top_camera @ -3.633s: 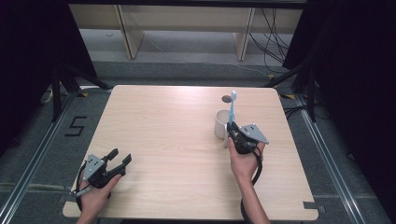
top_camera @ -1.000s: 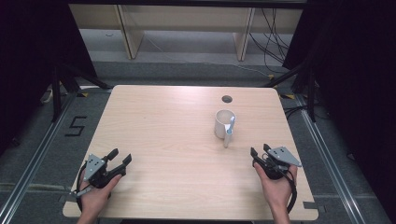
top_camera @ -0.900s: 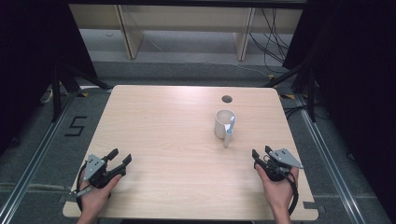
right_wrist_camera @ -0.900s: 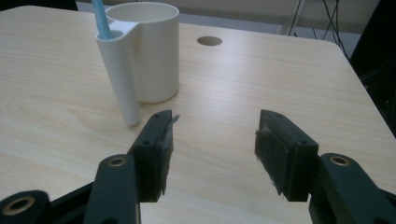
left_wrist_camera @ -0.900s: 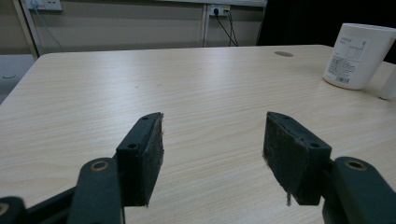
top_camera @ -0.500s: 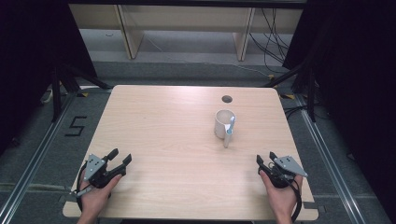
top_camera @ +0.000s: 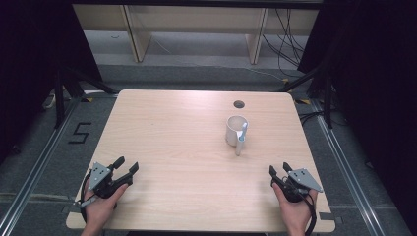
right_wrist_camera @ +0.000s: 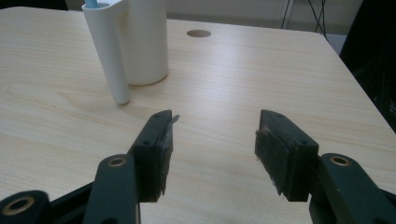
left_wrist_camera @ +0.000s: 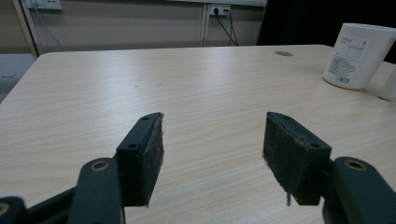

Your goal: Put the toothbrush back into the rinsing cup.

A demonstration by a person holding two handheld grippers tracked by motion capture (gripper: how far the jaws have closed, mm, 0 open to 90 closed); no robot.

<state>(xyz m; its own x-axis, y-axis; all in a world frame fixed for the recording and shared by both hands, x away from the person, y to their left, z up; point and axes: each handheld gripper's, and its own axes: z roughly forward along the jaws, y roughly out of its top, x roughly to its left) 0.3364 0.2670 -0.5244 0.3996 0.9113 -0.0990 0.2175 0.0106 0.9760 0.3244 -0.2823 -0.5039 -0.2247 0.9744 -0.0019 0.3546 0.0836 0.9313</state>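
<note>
A white cup (top_camera: 235, 129) stands right of the table's middle, with a narrow white side tube (top_camera: 239, 145) on its near side. A light blue toothbrush (top_camera: 243, 130) sits in that tube. In the right gripper view the cup (right_wrist_camera: 144, 42) and its tube (right_wrist_camera: 108, 51) are at upper left, blue showing at the tube's top. In the left gripper view the cup (left_wrist_camera: 357, 56) shows a printed label at far right. My left gripper (top_camera: 126, 167) rests open at the near left corner. My right gripper (top_camera: 279, 170) rests open at the near right, well short of the cup. Both hold nothing.
The light wooden table (top_camera: 177, 142) has a round cable hole (top_camera: 239, 104) behind the cup. Wooden shelving and cables stand beyond the far edge. Grey floor with metal rails runs along both sides, and a "5" is marked on the floor at left.
My right gripper let go of the toothbrush, now standing in the cup's tube, and drew back to the near right edge. The left gripper has not moved.
</note>
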